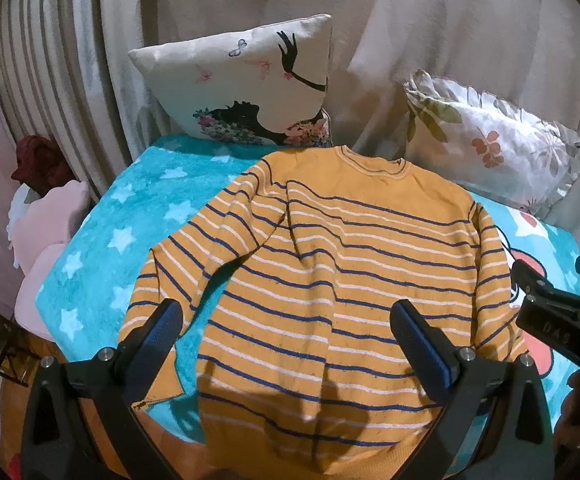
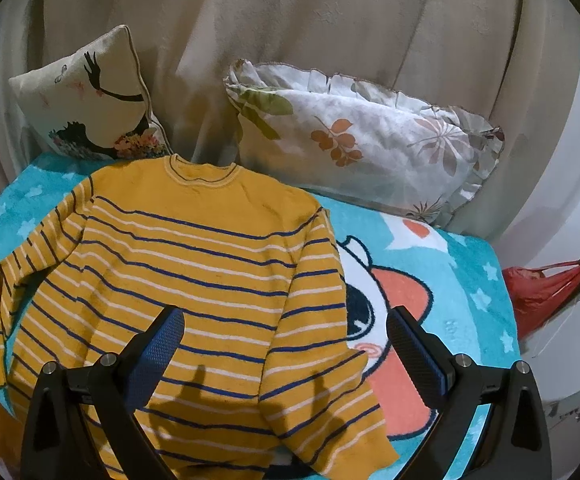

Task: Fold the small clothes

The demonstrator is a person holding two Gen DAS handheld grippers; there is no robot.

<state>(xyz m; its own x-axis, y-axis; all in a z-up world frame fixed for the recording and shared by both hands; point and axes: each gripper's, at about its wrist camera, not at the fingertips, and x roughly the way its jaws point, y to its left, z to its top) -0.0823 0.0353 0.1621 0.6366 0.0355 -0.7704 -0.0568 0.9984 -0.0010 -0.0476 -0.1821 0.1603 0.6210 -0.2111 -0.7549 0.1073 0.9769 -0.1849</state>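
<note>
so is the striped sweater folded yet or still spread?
Spread. The sweater lies flat on the blanket, both sleeves out to the sides, collar visible.

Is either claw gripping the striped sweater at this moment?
No, the left claw and right claw hover open above the sweater.

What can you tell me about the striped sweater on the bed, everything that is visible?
The sweater is a small knit pullover, mustard yellow with thin blue and white stripes and a ribbed round collar. It lies spread flat, slightly wrinkled, on the turquoise star blanket, collar toward the pillows, hem nearest the cameras. Both long sleeves angle down beside the body. Neither the open left tool nor the open right tool holds it.
</note>
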